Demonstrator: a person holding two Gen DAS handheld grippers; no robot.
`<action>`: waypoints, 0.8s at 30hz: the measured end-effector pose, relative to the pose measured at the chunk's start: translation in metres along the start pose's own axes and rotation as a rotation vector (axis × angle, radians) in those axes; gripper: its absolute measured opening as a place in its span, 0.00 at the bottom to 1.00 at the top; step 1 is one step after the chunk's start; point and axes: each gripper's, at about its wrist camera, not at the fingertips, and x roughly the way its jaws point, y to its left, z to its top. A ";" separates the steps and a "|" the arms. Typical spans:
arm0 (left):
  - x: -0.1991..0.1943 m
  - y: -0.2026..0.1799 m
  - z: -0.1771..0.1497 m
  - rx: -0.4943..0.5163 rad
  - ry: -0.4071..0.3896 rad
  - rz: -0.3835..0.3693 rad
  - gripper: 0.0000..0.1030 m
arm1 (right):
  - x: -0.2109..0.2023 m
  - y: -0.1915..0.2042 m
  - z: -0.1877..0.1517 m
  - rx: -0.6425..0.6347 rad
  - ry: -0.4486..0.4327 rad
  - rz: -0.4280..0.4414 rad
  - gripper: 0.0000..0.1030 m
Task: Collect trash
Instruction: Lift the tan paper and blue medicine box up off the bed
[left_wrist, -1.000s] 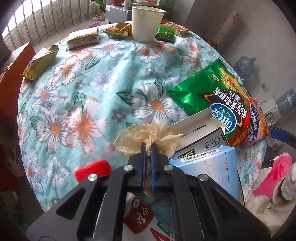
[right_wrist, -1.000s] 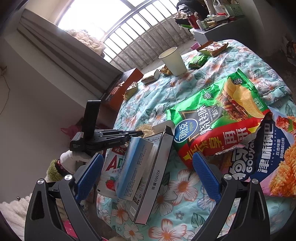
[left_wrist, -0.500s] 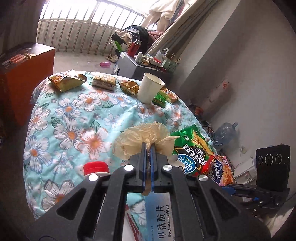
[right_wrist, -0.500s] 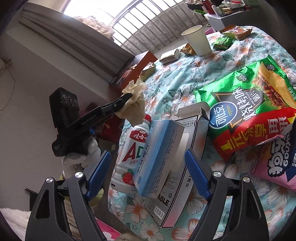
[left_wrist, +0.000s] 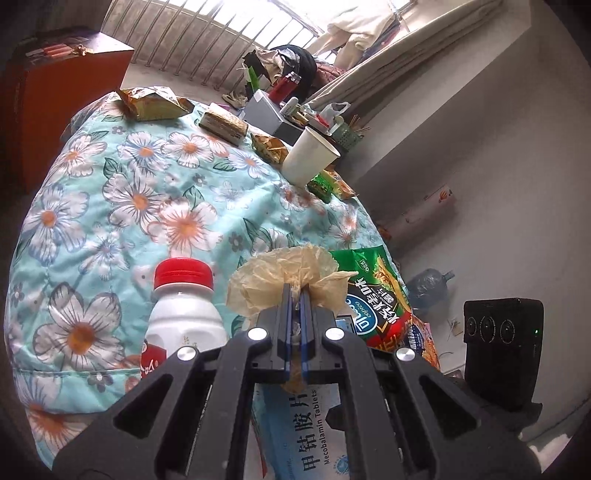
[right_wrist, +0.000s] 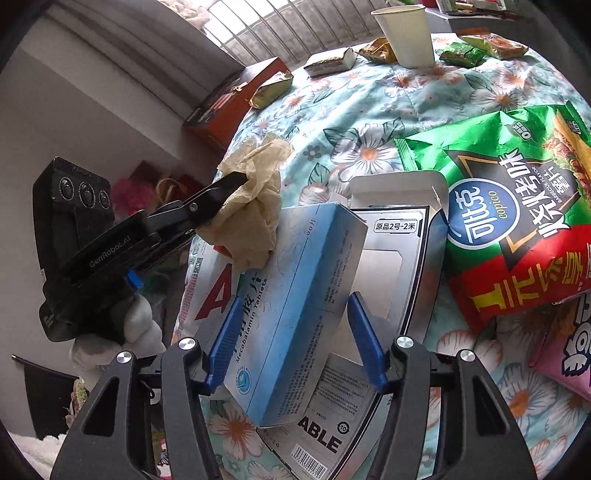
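A crumpled beige tissue (left_wrist: 284, 277) is pinched tight in the left tongs (left_wrist: 294, 295); the right tongs (right_wrist: 291, 339) are closing around a blue pill box (right_wrist: 295, 295), pads not quite touching.

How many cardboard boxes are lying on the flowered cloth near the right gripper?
2. The blue tablet box sits between the closing right gripper jaws; the silver cable box lies under it. Others may be hidden.
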 end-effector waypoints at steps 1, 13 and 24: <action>-0.001 0.002 0.000 -0.015 -0.008 -0.014 0.01 | 0.003 0.000 0.001 0.000 0.003 -0.010 0.46; -0.014 0.034 -0.003 -0.224 -0.116 -0.149 0.01 | -0.004 -0.009 0.001 0.071 -0.015 0.157 0.42; -0.012 0.031 -0.001 -0.236 -0.126 -0.156 0.01 | 0.005 0.002 -0.019 0.070 0.041 0.227 0.37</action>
